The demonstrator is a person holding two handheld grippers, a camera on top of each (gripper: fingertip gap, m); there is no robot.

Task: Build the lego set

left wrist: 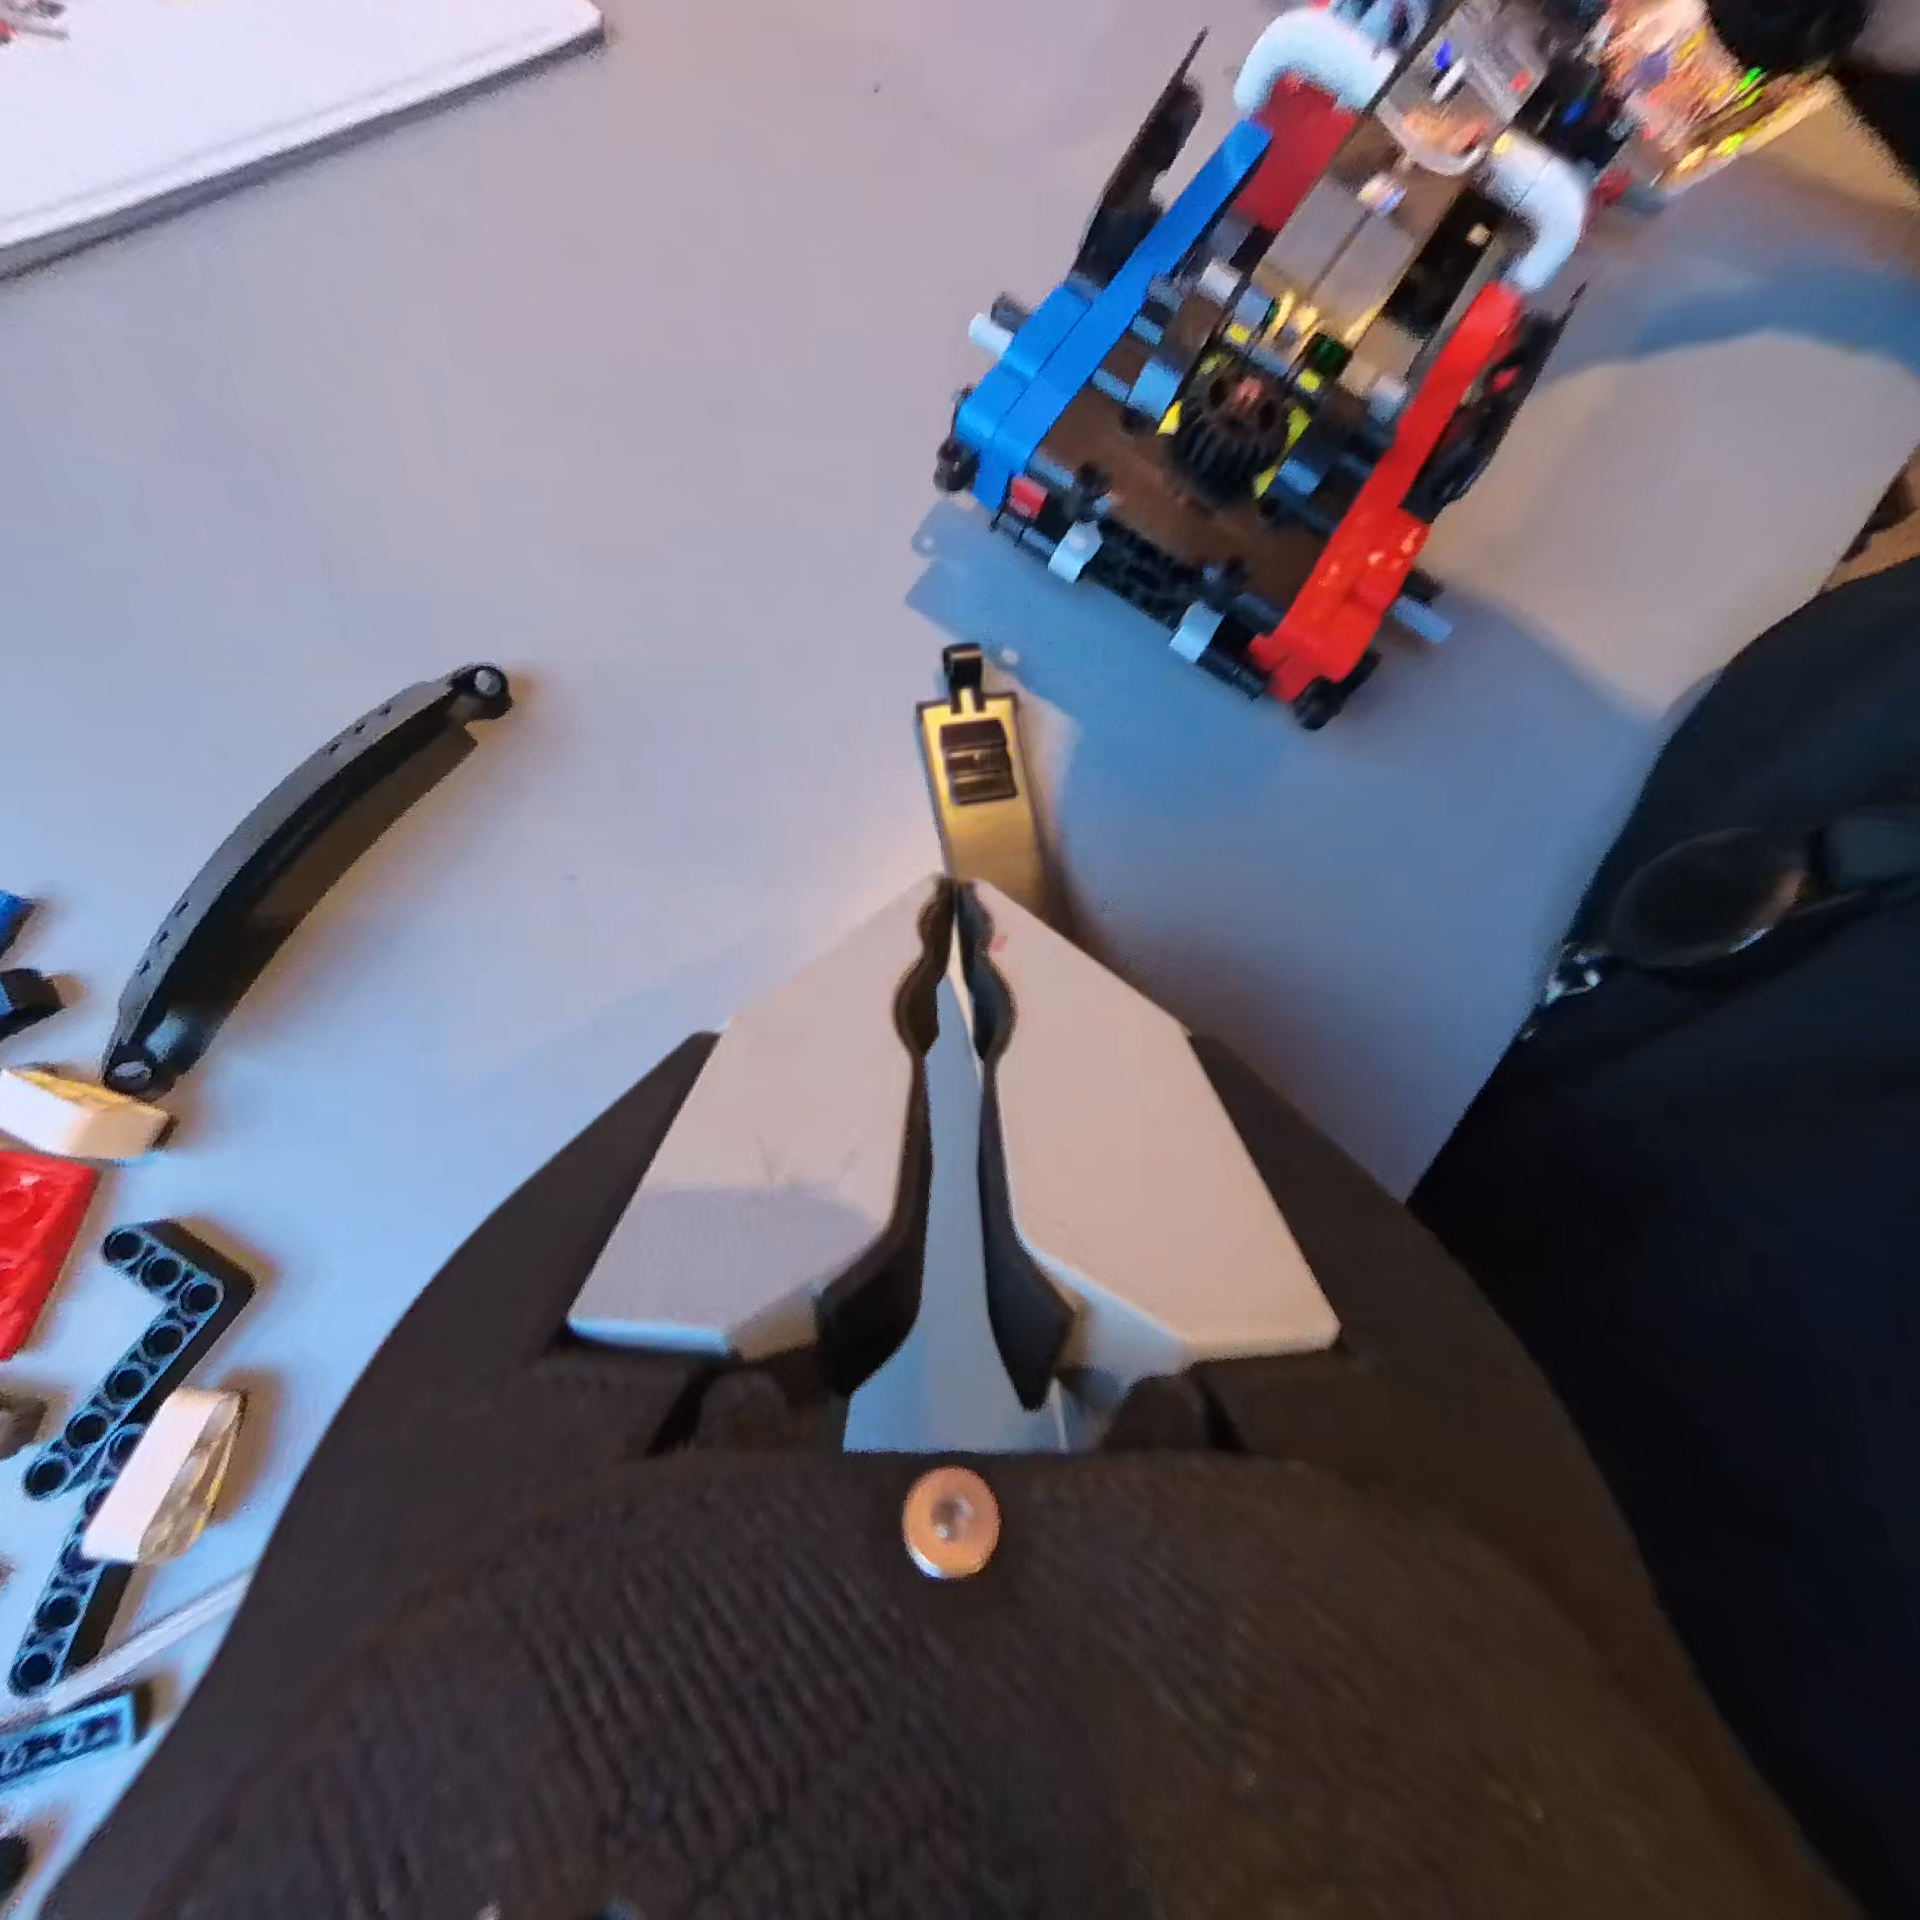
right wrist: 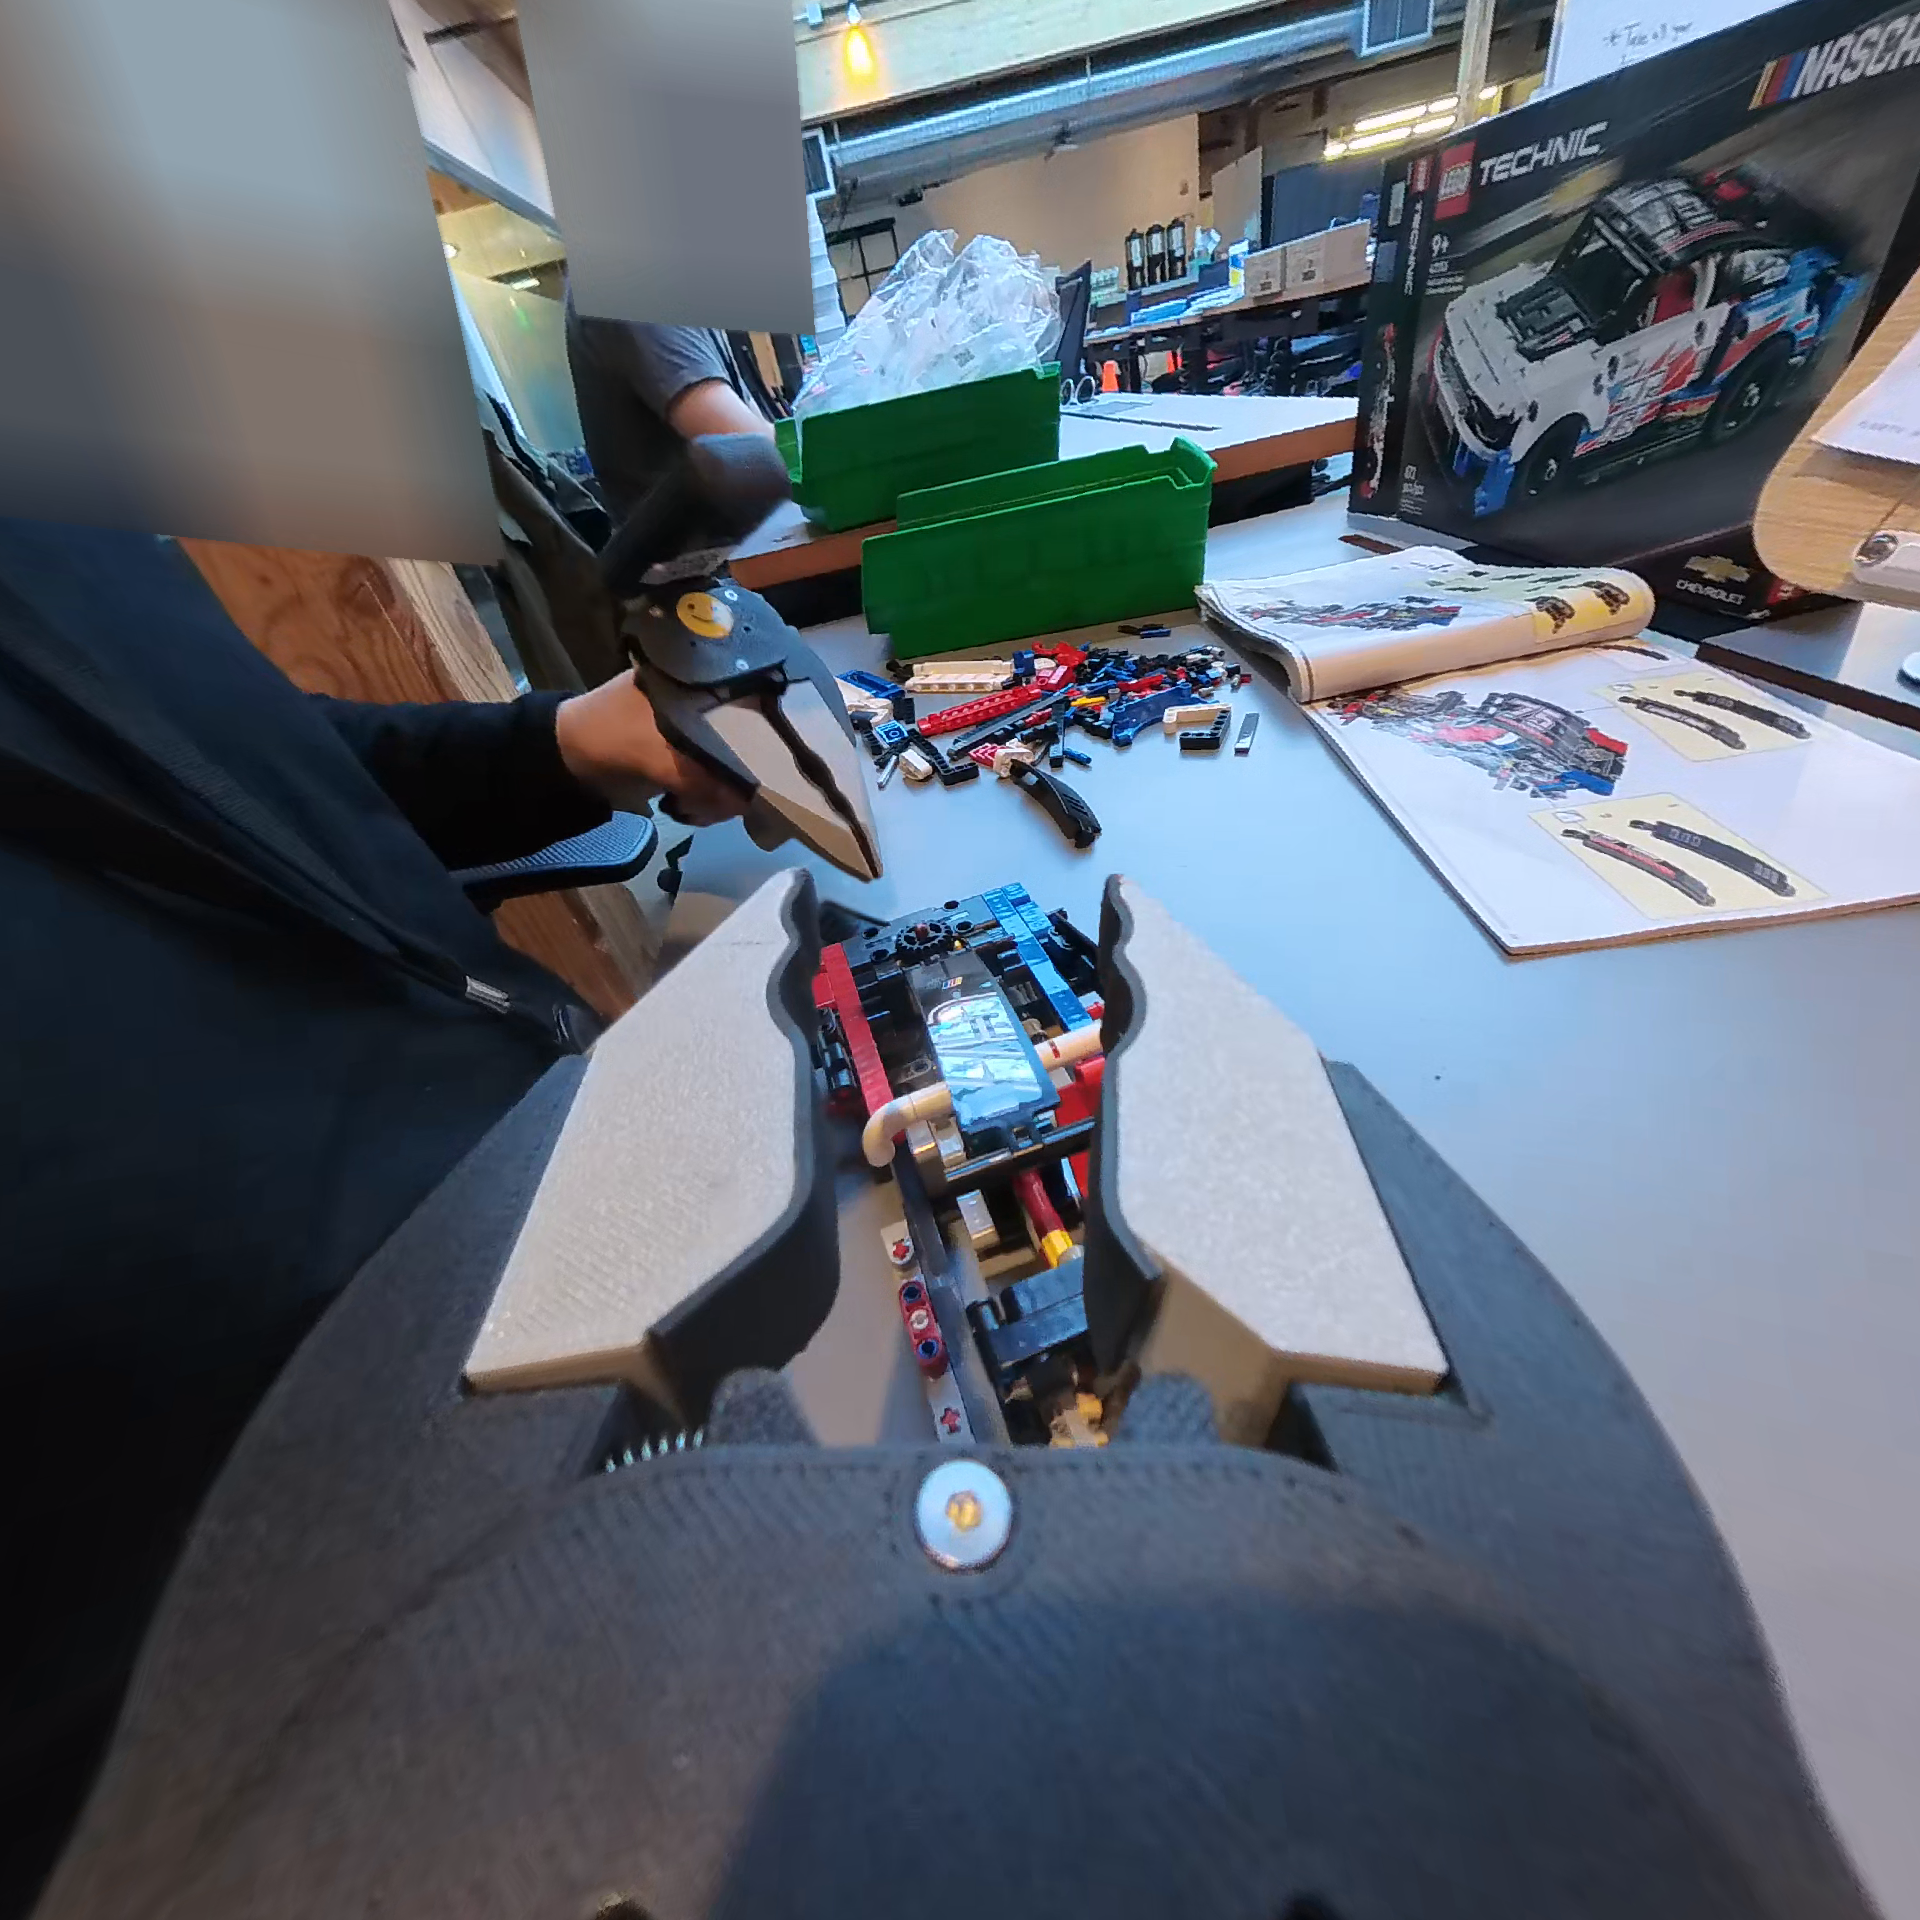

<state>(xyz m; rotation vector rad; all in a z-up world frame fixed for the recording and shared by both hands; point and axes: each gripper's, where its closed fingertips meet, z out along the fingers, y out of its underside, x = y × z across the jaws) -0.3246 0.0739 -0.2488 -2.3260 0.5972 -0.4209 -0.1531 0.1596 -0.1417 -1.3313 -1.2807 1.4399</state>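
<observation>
The part-built car model point(right wrist: 966, 1060), black with red and blue side beams and white roll bars, lies on the grey table point(right wrist: 1507, 1195); it also shows in the left wrist view point(left wrist: 1216, 416). My right gripper point(right wrist: 956, 899) is open, one finger on each side of the model; I cannot tell whether they touch it. My left gripper point(left wrist: 951, 894) is shut on a thin black panel piece point(left wrist: 977, 779) that sticks out beyond its tips, toward the model's near end. The left gripper also shows in the right wrist view point(right wrist: 868, 862), held just beyond the model's far end.
A black curved beam point(left wrist: 301, 873) and several loose parts point(left wrist: 125, 1423) lie to the left. A pile of pieces point(right wrist: 1070, 707), an open instruction booklet point(right wrist: 1558, 779), the set's box point(right wrist: 1621, 343) and two green bins point(right wrist: 1039, 551) stand behind. A person's dark clothing point(left wrist: 1714, 1039) borders the table edge.
</observation>
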